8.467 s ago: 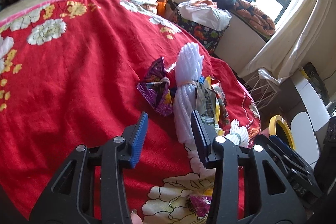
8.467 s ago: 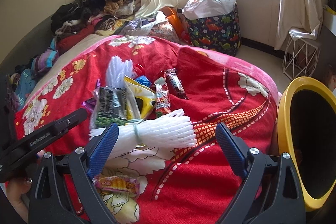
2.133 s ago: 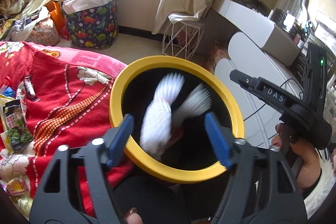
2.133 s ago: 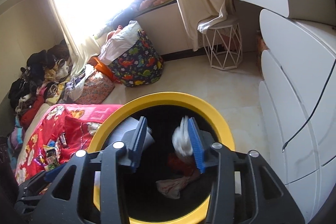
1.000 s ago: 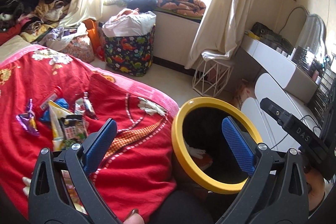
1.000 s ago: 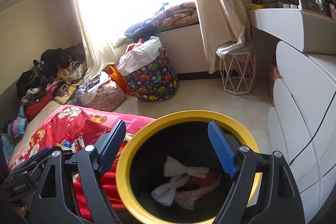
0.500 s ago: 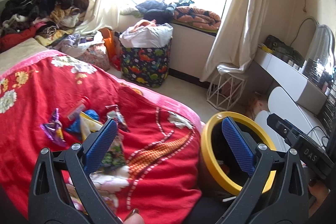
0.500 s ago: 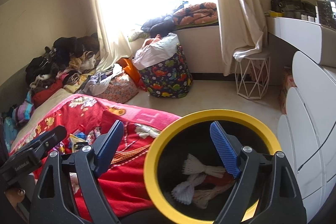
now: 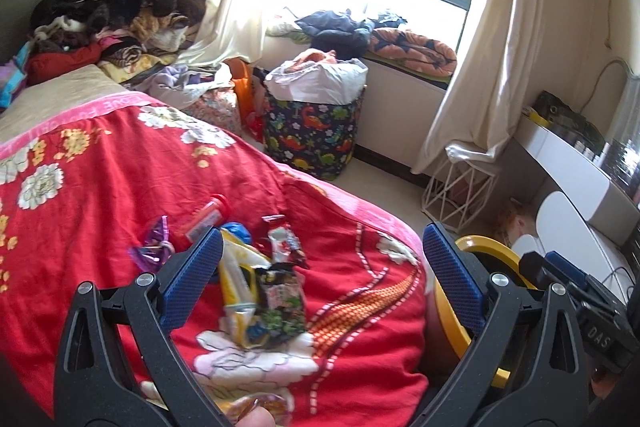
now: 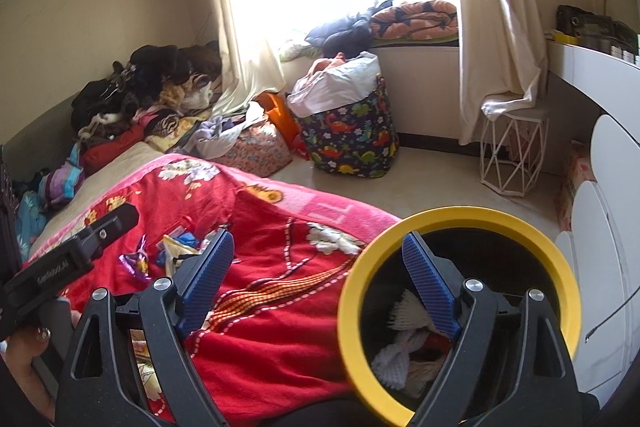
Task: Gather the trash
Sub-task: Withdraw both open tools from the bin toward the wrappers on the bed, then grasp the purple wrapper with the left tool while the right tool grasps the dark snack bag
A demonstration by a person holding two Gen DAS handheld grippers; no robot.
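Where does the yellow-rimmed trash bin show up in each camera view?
Left wrist: yellow-rimmed trash bin at lower right, mostly hidden behind the right-hand tong.
Right wrist: bin fills the lower right, white foam nets inside.
Shared landmark: dinosaur-print basket below the window.

Snack wrappers (image 9: 264, 291) strewn on red blanket; yellow-rimmed bin (image 10: 460, 219) beside.

My left gripper (image 9: 320, 279) hangs with wide jaws and nothing between them, open air down to the wrappers (image 9: 260, 299) on the red blanket (image 9: 100, 195). The yellow-rimmed bin (image 10: 460, 223) stands hard against the bed's edge, its mouth unblocked. My right gripper (image 10: 316, 279), jaws also empty, straddles its near rim.
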